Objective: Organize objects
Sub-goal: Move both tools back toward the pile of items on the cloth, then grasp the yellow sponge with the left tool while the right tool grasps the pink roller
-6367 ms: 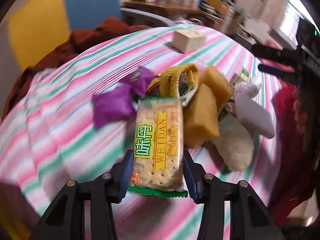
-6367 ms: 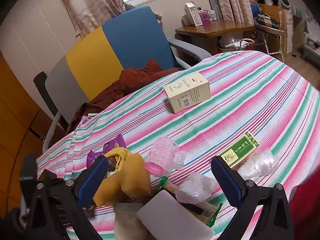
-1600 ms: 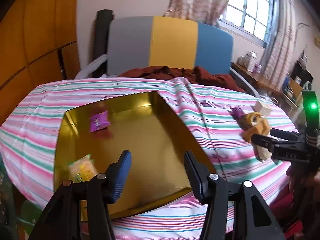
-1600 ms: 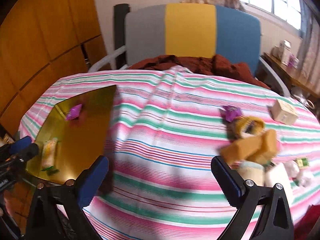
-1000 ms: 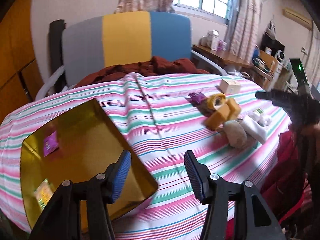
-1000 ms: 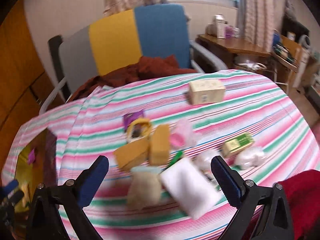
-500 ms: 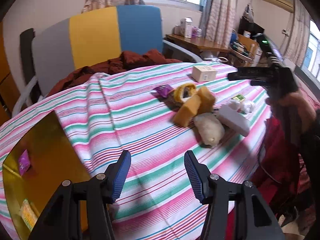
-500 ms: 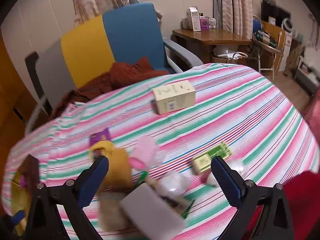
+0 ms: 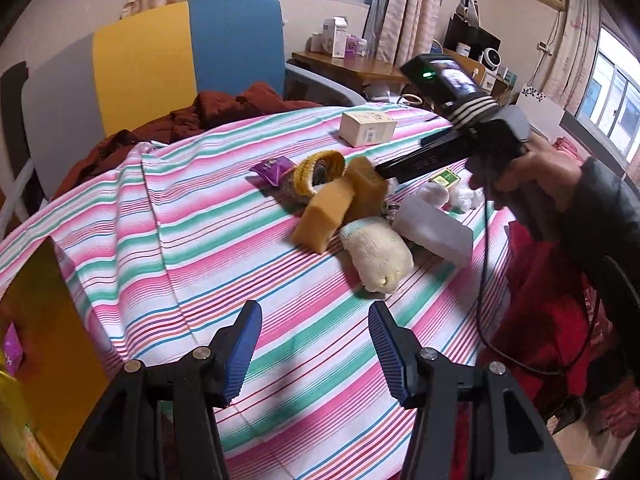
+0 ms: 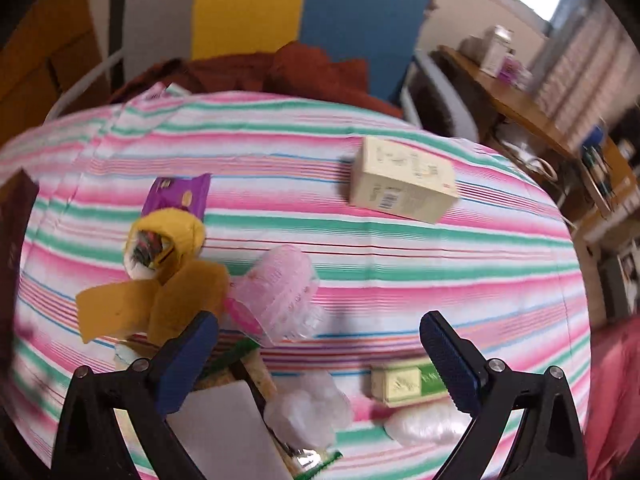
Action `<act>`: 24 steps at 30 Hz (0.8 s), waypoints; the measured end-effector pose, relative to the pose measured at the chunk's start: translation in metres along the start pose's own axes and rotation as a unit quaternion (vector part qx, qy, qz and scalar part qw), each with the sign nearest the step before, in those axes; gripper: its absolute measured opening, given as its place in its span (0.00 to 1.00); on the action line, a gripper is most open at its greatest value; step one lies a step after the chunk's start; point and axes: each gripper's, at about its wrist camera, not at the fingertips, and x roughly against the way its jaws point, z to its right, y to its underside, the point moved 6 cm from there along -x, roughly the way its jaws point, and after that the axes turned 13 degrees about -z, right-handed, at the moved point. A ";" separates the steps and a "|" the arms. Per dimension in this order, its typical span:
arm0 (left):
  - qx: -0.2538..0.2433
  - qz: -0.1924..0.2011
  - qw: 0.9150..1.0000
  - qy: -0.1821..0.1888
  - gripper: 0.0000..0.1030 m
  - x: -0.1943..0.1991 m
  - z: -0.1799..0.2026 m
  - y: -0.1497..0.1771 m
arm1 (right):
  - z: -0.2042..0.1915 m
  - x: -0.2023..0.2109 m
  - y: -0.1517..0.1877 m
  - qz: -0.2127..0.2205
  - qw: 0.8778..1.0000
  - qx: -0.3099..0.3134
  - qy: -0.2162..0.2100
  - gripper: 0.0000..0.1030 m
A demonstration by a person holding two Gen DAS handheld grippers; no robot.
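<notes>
While both tongs gape empty, the left gripper [image 9: 314, 344] hangs over bare striped cloth [image 9: 208, 240], and the right gripper [image 10: 320, 344] hovers above the pile: pink roller [image 10: 276, 292], yellow sponges [image 10: 160, 304], green box [image 10: 408, 384]. Off left, the gold tray [image 9: 48, 320] holds a purple packet [image 9: 12, 350].

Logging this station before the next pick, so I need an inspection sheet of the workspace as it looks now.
Surface: striped tablecloth, wrinkled.
Job's things: gold tray at left edge, purple packet inside; pile of yellow sponges, cream sock, white block, pink roller, green box; cream box apart.
Clutter: red-brown cloth on the chair.
Grippers: left gripper open, empty; right gripper open, empty, over the pile.
Cables: black cable below right hand.
Surroundings: chair, desk, curtained windows.
</notes>
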 end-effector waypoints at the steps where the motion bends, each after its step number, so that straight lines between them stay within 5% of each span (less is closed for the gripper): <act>1: -0.001 -0.002 1.000 0.002 0.55 -0.002 0.001 -0.002 | -0.004 -0.004 -0.002 -0.003 1.000 0.010 0.001 0.98; 9: -0.011 -0.012 0.999 0.032 0.55 -0.019 0.016 -0.021 | -0.001 -0.027 -0.025 0.000 1.000 0.013 -0.024 0.95; 10: -0.010 -0.012 0.999 0.036 0.55 -0.021 0.017 -0.024 | 0.001 -0.030 -0.028 0.000 0.999 0.007 -0.040 0.92; 12: -0.010 -0.011 0.999 0.036 0.55 -0.023 0.018 -0.030 | 0.006 -0.042 -0.029 -0.010 0.999 -0.008 -0.051 0.70; 14: -0.010 -0.008 0.999 0.034 0.54 -0.026 0.017 -0.036 | 0.009 -0.045 -0.029 -0.006 0.997 -0.022 -0.078 0.69; 19: 0.007 -0.007 1.000 0.028 0.54 -0.033 0.007 -0.049 | 0.023 -0.048 -0.027 -0.006 0.996 -0.048 -0.069 0.62; 24: 0.006 0.007 0.999 0.035 0.54 -0.030 0.006 -0.068 | 0.037 -0.046 -0.028 -0.001 0.995 -0.080 -0.068 0.39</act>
